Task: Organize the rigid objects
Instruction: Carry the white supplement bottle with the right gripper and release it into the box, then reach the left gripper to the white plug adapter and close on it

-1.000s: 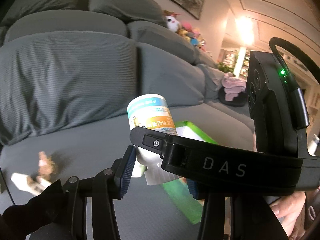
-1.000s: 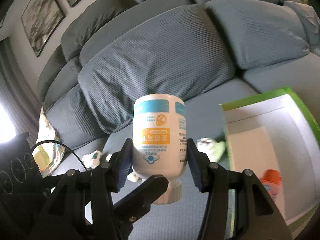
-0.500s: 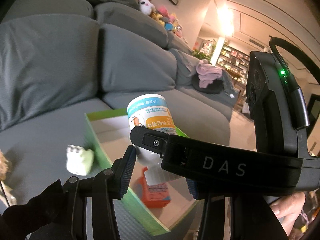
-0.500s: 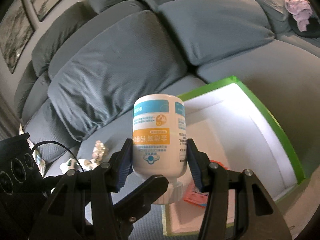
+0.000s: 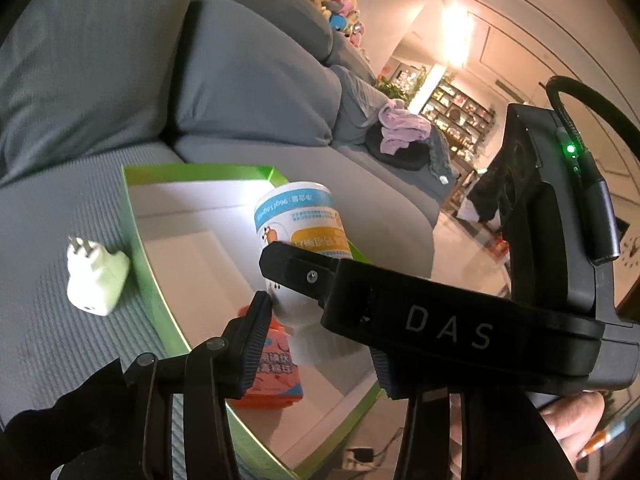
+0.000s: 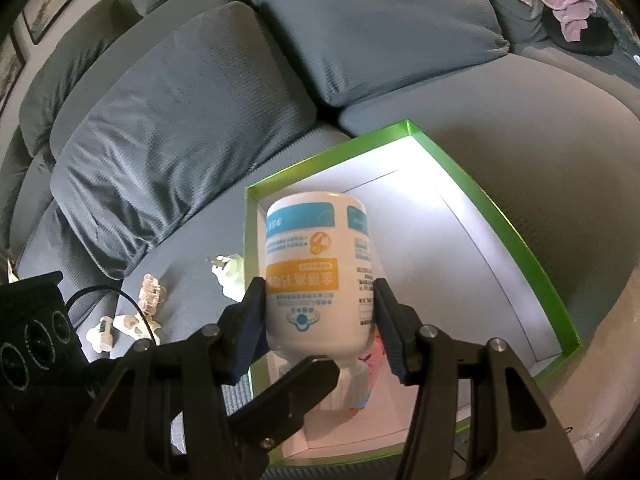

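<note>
- My right tongs [image 6: 320,322] grip the white plastic bottle with blue-and-orange label [image 6: 318,276] upside down — above the green-rimmed white box [image 6: 516,240] on the grey sofa [image 6: 180,120].
- My left tongs [image 5: 316,344] stand apart — empty, flanking that bottle.
- A pale green plug adapter [image 5: 98,280] lies just beside the box.

Most of the green box [image 6: 516,240] floor is bare; only an orange packet [image 5: 276,376] sits at its near end, charger plug [image 5: 96,280] just outside its left wall.

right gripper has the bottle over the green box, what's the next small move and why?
Probably lower the white bottle into the bare white floor of the green box, away from the orange packet. The right gripper holds it above the box, not resting on it.
</note>
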{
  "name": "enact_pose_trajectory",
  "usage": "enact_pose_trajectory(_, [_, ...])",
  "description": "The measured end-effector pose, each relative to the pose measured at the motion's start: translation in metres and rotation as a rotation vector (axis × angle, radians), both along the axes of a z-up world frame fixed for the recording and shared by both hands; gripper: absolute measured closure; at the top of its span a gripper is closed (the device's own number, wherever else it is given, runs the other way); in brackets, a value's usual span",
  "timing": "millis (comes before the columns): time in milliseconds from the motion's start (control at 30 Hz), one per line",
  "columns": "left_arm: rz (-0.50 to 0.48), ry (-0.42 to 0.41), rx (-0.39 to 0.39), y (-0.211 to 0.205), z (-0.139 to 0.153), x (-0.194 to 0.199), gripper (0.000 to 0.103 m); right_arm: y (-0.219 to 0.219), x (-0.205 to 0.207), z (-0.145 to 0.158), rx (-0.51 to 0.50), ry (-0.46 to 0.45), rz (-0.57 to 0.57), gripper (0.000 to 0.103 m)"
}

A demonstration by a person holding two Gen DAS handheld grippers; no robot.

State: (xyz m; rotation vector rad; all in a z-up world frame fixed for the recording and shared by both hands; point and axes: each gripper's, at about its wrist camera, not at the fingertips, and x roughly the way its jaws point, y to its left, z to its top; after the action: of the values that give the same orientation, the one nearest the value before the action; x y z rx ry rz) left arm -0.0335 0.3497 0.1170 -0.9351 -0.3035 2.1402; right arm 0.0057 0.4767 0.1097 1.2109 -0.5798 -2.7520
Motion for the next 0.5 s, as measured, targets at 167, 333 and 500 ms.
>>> enact_pose_trajectory(167, [0.024,-0.008,-0.034,-0.004,0.0,-0.002,0.056,0.005,0.0,0.001,0.036,-0.013,-0.056,0.039])
enact_pose_trajectory(333, [0.064,-0.001,-0.067,-0.017,0.004,-0.001,0.044,0.017,0.005,0.007,0.002,0.023,-0.119,0.023])
enact_pose_trajectory(500, [0.174,0.058,-0.114,-0.057,0.012,-0.001,0.029,0.02,0.015,0.019,0.003,0.103,-0.159,0.016])
